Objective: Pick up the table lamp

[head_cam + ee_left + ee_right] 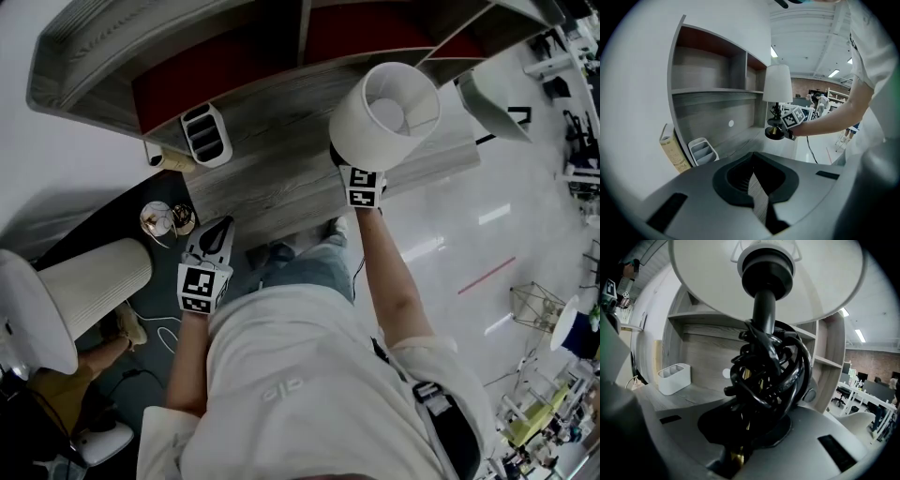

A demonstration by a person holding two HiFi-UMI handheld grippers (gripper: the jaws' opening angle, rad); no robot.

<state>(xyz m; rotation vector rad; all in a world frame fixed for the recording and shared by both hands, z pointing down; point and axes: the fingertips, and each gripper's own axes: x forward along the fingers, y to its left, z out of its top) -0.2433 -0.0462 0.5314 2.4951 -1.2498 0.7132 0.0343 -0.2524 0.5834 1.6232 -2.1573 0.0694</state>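
Note:
The table lamp has a white drum shade (pixel 384 112), a black stem wound with black cord (pixel 766 366) and a round black base with a brass collar (pixel 775 133). My right gripper (pixel 356 173) is shut on the lamp's lower stem (pixel 738 453), under the shade. In the left gripper view the lamp shade (pixel 777 83) stands upright and the base looks lifted just clear of the grey wood desk (pixel 281 178). My left gripper (pixel 217 230) is shut with nothing between its jaws (pixel 757 192). It sits nearer the body, left of the lamp.
A white two-slot organiser (pixel 206 133) and a leaning book (pixel 672 150) stand at the desk's back left, under shelves (pixel 717 91). A second lamp with a ribbed shade (pixel 94 277) and a brass object (pixel 161 220) are at the left. A white chair (pixel 497 103) stands to the right.

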